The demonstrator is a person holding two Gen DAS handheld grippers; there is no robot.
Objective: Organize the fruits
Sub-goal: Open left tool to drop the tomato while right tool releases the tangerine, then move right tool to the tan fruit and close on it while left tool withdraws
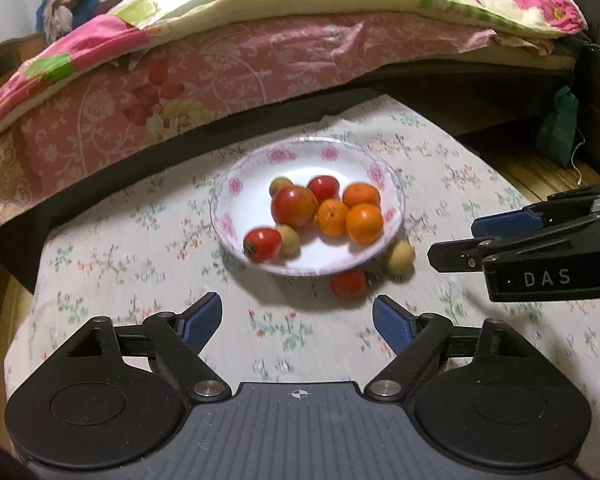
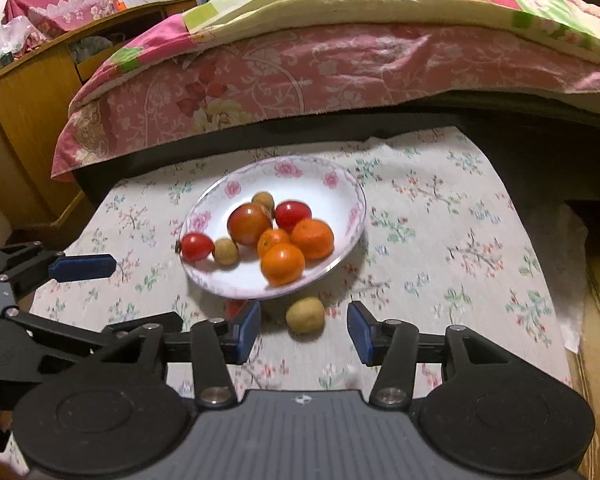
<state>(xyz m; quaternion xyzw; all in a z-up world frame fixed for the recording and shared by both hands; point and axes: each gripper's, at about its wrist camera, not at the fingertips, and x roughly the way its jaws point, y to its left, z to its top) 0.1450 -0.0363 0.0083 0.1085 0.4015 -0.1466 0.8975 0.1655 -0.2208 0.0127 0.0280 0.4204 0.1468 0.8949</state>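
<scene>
A white plate with a pink flower rim holds three red tomatoes, three oranges and two small tan fruits. Two fruits lie on the cloth at its near edge: a red tomato and a tan fruit. My left gripper is open and empty, short of the plate. From the right comes my right gripper, open, its tips just short of the tan fruit and touching nothing. In the right wrist view, one finger partly hides the loose tomato; the left gripper shows at left.
The plate sits on a low surface covered by a floral cloth. A bed with pink and green bedding runs along the far side. A wooden cabinet stands at the far left, a green bag at the far right.
</scene>
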